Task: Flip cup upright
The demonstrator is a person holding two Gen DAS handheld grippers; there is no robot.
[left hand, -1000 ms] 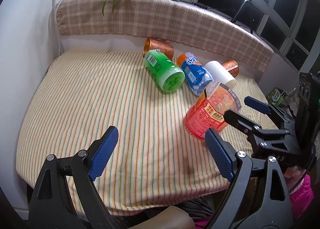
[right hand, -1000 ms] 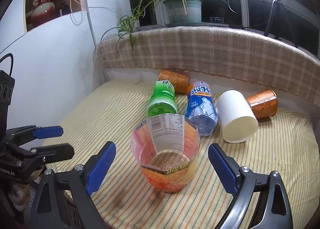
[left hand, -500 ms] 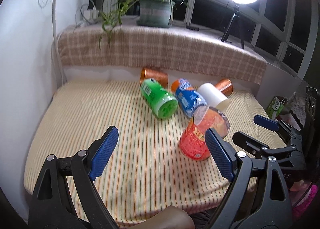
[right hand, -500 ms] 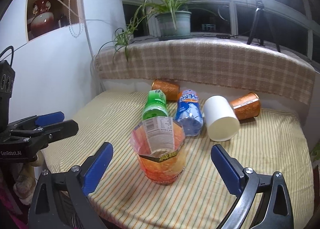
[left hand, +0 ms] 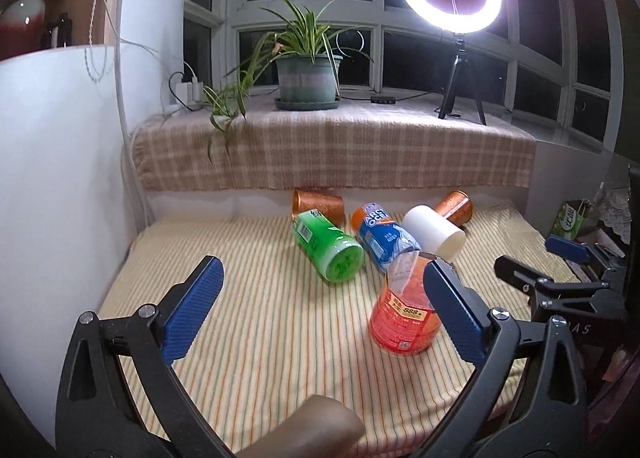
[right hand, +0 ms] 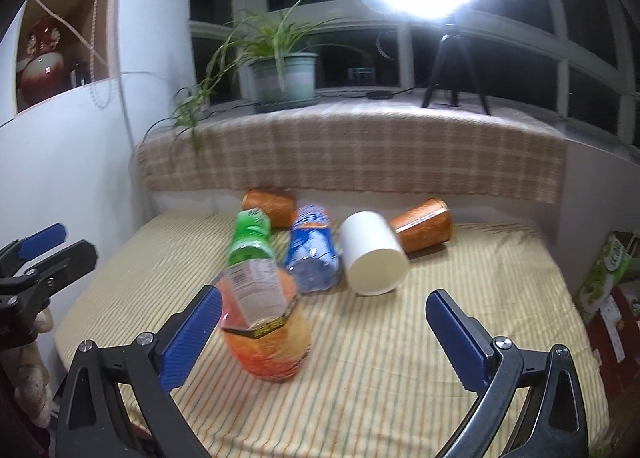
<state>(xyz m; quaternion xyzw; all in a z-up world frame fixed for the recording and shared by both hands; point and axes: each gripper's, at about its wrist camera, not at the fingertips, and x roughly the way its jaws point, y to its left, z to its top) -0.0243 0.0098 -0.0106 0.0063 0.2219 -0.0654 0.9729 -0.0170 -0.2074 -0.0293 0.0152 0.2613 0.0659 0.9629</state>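
The orange cut-bottle cup [right hand: 267,338] stands upright, mouth up, at lower centre of the striped desk [right hand: 460,338], so 1 flip looks done. Its label reads "888". 5 others lie on their sides, including the white cup [right hand: 372,264]. Left tool [left hand: 320,314] and right tool [right hand: 320,334] gape wide, holding nothing.

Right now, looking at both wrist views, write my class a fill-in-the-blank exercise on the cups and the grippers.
1. The red-orange cup stands ____ on the striped cloth.
2. The white cup lies on its ____.
3. The number of copper cups lying by the back wall is ____.
4. Both the left gripper and the right gripper are ____ and hold nothing.

Missing words: upright; side; two; open
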